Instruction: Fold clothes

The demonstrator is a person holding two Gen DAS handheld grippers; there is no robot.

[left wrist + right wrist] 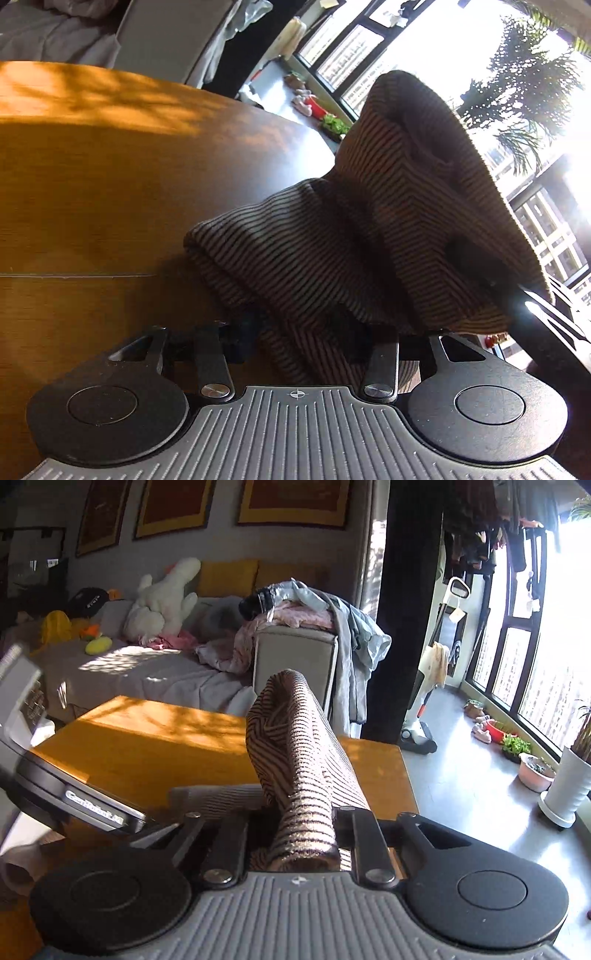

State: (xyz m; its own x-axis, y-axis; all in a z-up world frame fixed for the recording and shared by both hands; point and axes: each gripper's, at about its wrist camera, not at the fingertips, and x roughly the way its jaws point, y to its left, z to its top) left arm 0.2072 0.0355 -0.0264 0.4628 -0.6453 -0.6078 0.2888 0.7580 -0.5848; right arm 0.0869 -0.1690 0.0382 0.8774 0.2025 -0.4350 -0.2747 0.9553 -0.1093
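In the left wrist view, bare wooden table (92,166) fills the left side, sunlit at its far edge. Toward the middle, the striped knit garment (351,221) rises from the left gripper (314,339), bunched in a soft heap over the jaws and standing up against the bright window (461,55) on the right. Cloth sits between the left jaws, but the fingertips are buried under it, so I cannot tell whether they pinch it or merely stand around it. In the right wrist view, a sofa (129,672) with a white plush toy (162,598) lies far left, the table in the middle, and the same garment climbs in a rolled ridge from the right gripper (303,834), whose jaws are drawn in tight on the fabric. Potted plants (535,771) line the floor at right. The knit looks light, limp and stretchy; it will likely sag and twist between the two holds. Taking it by a hem or seam edge, rather than mid-bunch, would probably give a cleaner fold line.
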